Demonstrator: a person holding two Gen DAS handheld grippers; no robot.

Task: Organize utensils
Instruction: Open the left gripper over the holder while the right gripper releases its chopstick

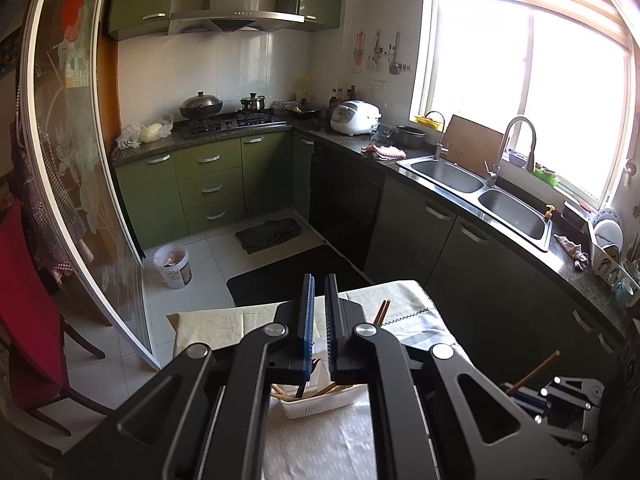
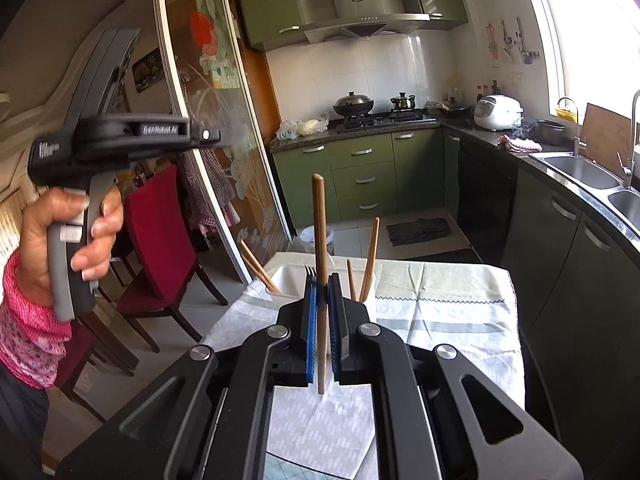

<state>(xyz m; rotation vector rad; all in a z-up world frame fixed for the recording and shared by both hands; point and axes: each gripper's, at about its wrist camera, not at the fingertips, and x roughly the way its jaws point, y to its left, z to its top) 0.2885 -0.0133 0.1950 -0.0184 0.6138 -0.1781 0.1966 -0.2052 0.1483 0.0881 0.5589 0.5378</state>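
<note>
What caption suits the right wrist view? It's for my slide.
Right gripper clamps an upright wooden chopstick above the white utensil holder.

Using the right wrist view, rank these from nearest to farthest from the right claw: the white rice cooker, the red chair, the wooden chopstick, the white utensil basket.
1. wooden chopstick: upright, gripped in the right claw.
2. white utensil basket: on the table just beyond, slightly left.
3. red chair: left, beside the table.
4. white rice cooker: on the far counter, right.
</note>
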